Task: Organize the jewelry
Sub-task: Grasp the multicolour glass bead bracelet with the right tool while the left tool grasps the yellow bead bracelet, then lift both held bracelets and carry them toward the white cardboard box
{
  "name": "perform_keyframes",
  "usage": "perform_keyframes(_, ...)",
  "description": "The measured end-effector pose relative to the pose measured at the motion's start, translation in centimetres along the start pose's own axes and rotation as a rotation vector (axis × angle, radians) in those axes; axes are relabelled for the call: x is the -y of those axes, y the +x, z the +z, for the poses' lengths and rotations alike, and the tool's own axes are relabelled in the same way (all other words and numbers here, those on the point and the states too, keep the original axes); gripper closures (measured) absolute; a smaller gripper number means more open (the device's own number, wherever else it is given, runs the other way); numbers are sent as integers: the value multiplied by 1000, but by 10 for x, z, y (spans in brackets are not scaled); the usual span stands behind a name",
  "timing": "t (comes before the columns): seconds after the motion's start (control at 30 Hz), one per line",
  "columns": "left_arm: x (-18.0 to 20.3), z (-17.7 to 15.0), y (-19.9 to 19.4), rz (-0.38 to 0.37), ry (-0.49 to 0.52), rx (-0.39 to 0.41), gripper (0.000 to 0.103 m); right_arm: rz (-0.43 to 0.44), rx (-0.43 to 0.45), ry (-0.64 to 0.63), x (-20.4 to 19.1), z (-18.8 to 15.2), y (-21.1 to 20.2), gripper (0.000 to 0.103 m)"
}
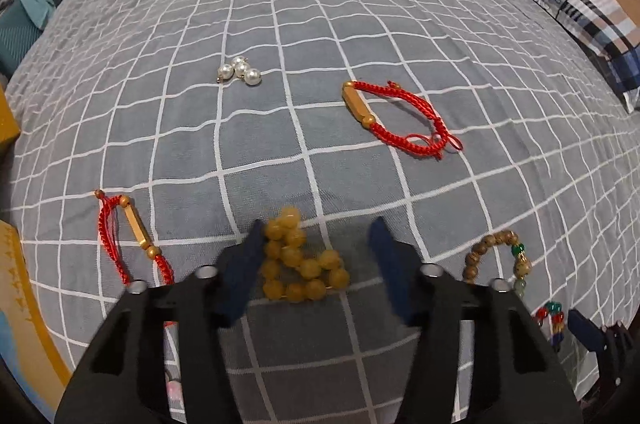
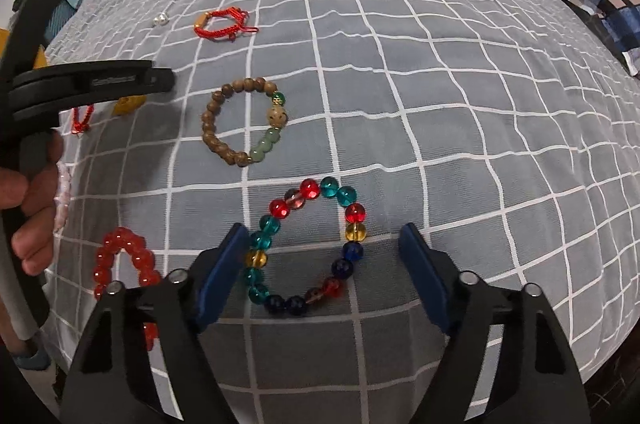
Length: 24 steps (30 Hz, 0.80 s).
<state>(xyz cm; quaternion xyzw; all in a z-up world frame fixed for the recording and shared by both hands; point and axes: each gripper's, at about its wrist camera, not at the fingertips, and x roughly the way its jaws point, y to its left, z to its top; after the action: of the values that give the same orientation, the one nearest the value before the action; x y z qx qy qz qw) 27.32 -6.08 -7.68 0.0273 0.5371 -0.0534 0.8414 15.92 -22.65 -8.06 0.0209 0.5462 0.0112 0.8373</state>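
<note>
The left gripper (image 1: 318, 252) is lowered over the yellow bead bracelet (image 1: 302, 260), which lies bunched on the grey checked bedspread (image 1: 320, 24). Its jaws stand apart: the left pad is touching the beads, while a clear gap is seen at the right pad. The right gripper (image 2: 324, 266) is positioned over the multicoloured glass bead bracelet (image 2: 308, 244); its jaws are apart, and the loop lies between them with its left side just beside the left pad. A wooden bead bracelet (image 2: 244, 120) is located beyond it. A red cord bracelet (image 1: 400, 118), a second red cord bracelet (image 1: 128, 236) and a cluster of pearls (image 1: 240, 70) are spread well apart on the bedspread. A red bead bracelet (image 2: 124, 260) lies near the person's hand (image 2: 34, 200).
</note>
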Motion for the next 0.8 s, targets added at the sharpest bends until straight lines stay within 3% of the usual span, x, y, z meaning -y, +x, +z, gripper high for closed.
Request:
perform_keyframes(0.07,2,-1,-2,-6,16,-1,75,0,-4,9,1,0,1,35)
perform_keyframes(0.17,6,-4,-4,-9,43,1,91,2,-5,29,5,0,1,41)
perform_keyframes(0.23,7,-7,-6,-12,54,8,93,-5,2,38,7,0,0,53)
perform_keyframes(0.3,7,-9,-9,-19,54,15,94,-27,21,29,9,-1,-5,76)
perform_keyframes(0.4,5,-11,-12,-32,49,17,94,-18,45,39,14,0,-10,91)
perform_keyframes(0.8,3,-17,-34,-41,29,90,94,3,138,38,19,-1,-30,94)
